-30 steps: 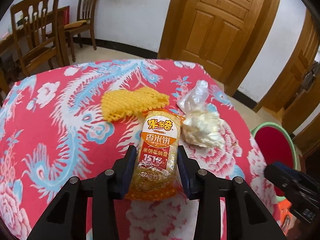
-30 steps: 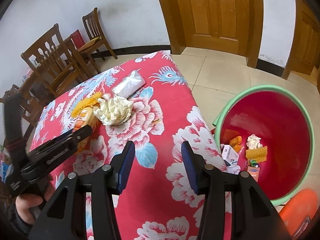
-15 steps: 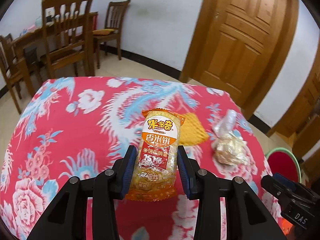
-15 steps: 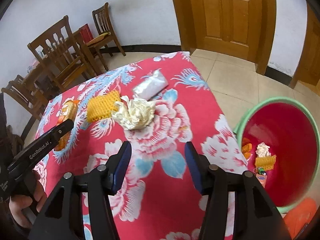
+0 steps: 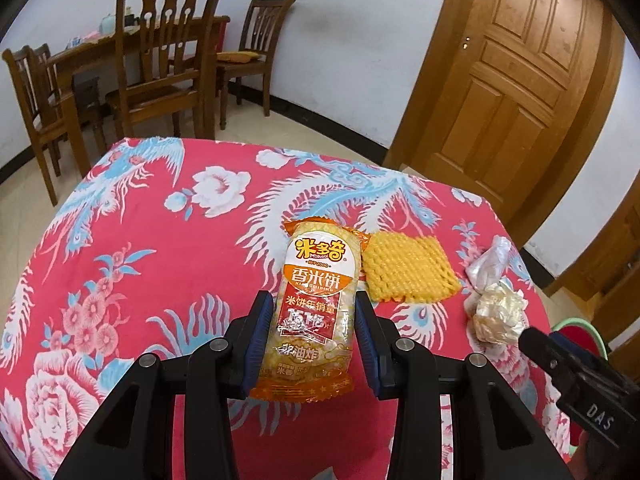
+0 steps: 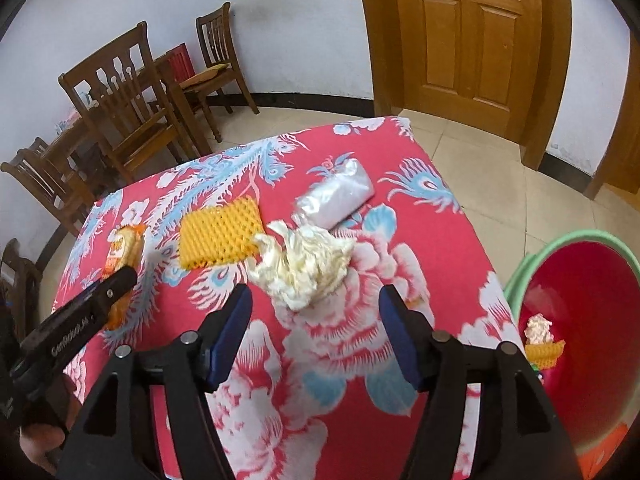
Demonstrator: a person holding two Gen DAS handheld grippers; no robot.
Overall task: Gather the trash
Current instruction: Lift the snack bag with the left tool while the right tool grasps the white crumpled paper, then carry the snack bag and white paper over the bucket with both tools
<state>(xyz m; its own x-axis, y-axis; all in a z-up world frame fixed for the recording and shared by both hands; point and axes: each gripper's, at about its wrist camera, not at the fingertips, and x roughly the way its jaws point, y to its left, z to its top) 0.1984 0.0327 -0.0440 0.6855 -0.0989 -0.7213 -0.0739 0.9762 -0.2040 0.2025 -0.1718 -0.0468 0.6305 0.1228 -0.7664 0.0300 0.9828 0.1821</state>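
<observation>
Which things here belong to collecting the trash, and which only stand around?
Job: rice cracker packet in left gripper; yellow foam net; crumpled paper; clear plastic bag; red bin.
Around: wooden chairs; door; floral tablecloth.

Red bin point(image 6: 592, 320) cut off at the right wrist view's right edge, its trash point(image 6: 541, 340) too small to identify (partly behind a gripper arm), small print on the snack packet point(image 5: 314, 308) illegible, dining-table clutter point(image 5: 90, 36) indistinct.

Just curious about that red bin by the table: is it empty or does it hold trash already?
Not empty: the red bin holds a white crumpled wad and yellow foam netting.
</observation>
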